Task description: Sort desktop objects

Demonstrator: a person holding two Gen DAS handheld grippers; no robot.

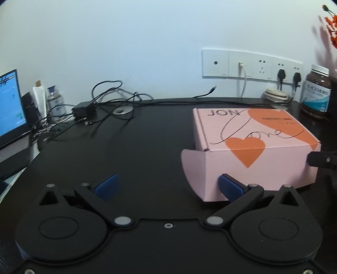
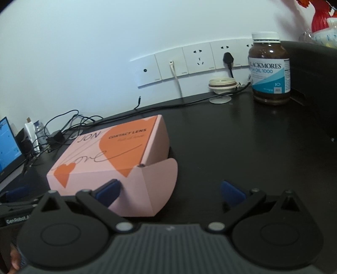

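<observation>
Matt cardboard box [image 1: 252,147], glossy desk [image 1: 147,147]

- A black worktop [image 1: 147,137] runs back to a pale wall [image 1: 126,42].
- A row of white wall sockets [image 1: 250,65] sits low on that wall; two black plugs [image 1: 281,74] and a white cable [image 1: 244,82] are plugged in.
- A tangle of black cables [image 1: 109,97] lies around a small black adapter [image 1: 83,109] at the worktop's back left.
- A lit laptop screen [image 1: 9,101] stands at the far left, with a white tube [image 1: 40,99] and a small clear bottle [image 1: 55,101] just beside it.
- A red vase [image 2: 320,20] shows at the top right corner, on a dark raised surface.
</observation>
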